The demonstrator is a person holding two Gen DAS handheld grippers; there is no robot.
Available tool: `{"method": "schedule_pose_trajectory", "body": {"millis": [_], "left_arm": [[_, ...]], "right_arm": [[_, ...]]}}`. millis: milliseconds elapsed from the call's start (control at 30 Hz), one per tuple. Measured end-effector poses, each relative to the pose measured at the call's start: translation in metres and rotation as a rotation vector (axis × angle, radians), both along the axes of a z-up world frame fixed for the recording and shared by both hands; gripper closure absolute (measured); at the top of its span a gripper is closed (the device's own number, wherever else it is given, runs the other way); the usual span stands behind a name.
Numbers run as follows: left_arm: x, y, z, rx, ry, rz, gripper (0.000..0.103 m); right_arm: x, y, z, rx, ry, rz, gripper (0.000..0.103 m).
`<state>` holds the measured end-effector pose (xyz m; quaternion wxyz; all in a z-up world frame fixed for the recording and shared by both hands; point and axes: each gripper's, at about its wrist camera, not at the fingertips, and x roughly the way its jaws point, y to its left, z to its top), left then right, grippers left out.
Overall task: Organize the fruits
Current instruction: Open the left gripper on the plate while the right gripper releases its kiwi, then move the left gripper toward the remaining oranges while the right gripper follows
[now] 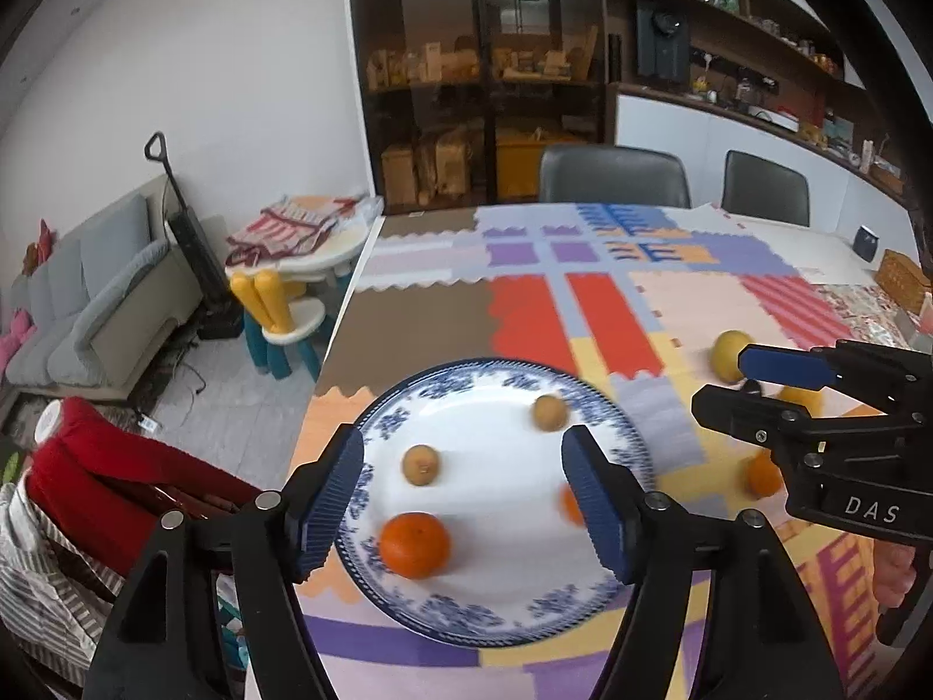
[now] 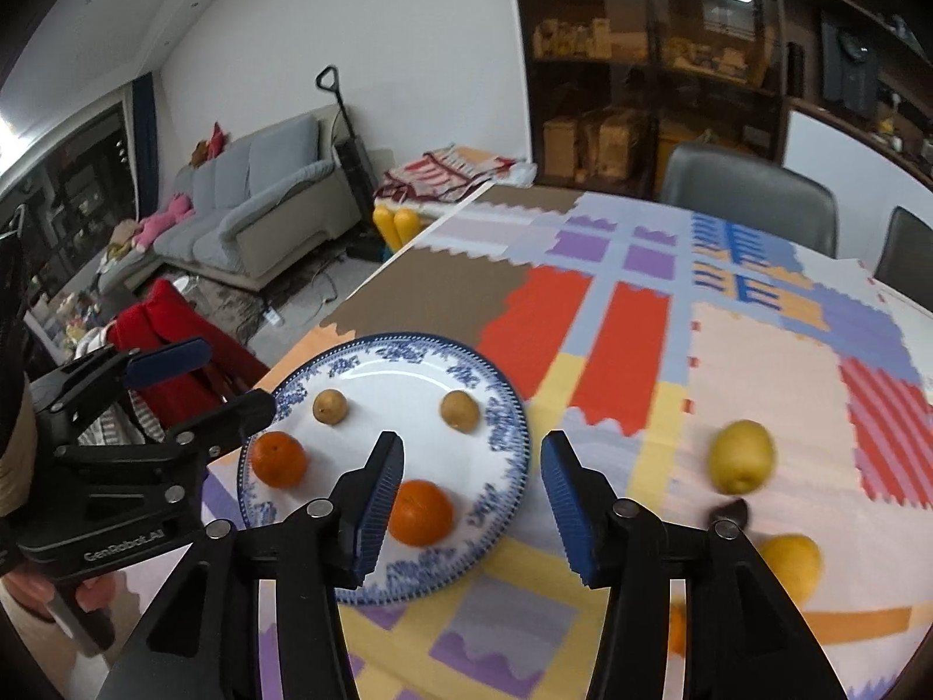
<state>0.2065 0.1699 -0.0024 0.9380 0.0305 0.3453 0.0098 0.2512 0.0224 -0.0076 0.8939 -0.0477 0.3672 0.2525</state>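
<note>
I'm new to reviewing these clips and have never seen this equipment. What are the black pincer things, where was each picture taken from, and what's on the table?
There is no robot here: a person holds a two-finger claw in each hand. Each picture comes from a fisheye camera on one claw, looking forward along its blue-padded fingers. The left camera shows the left claw, with the right one entering at the side; the right camera shows the right claw. Both are open and hold nothing. On the patchwork tablecloth sits a blue-and-white plate with two oranges and two small brownish fruits. To its right, off the plate, lie a yellow pear-like fruit and another yellow-orange fruit.
</note>
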Motion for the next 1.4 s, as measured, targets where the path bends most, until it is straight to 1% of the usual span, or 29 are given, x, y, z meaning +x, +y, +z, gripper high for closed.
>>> {"method": "schedule_pose_trajectory", "body": {"millis": [67, 267, 533, 700, 1000, 1167, 1333, 1400], "left_arm": [[-0.010, -0.010, 0.006, 0.010, -0.022, -0.008, 0.030], [-0.032, -0.038, 0.020, 0.026, -0.077, -0.034, 0.026], [-0.047, -0.073, 0.026, 0.000, -0.089, -0.075, 0.026], [-0.052, -0.097, 0.026, -0.003, -0.101, -0.123, 0.026], [-0.053, -0.129, 0.017, 0.017, -0.105, -0.190, 0.026], [-0.049, -0.142, 0.004, 0.031, -0.083, -0.226, 0.026], [-0.043, -0.151, -0.011, 0.019, -0.056, -0.261, 0.027], [-0.040, -0.155, -0.018, 0.017, -0.051, -0.297, 0.027]], "right_arm": [[-0.006, -0.010, 0.004, 0.006, -0.013, -0.008, 0.047], [-0.029, -0.042, 0.017, 0.004, -0.060, -0.042, 0.047], [-0.055, -0.079, 0.027, -0.013, -0.111, -0.068, 0.047], [-0.067, -0.100, 0.030, -0.018, -0.137, -0.078, 0.047], [-0.078, -0.128, 0.028, -0.065, -0.159, -0.078, 0.047], [-0.079, -0.136, 0.019, -0.083, -0.158, -0.056, 0.047], [-0.072, -0.143, 0.003, -0.097, -0.128, -0.030, 0.047], [-0.068, -0.144, -0.004, -0.098, -0.103, -0.018, 0.047]]}}
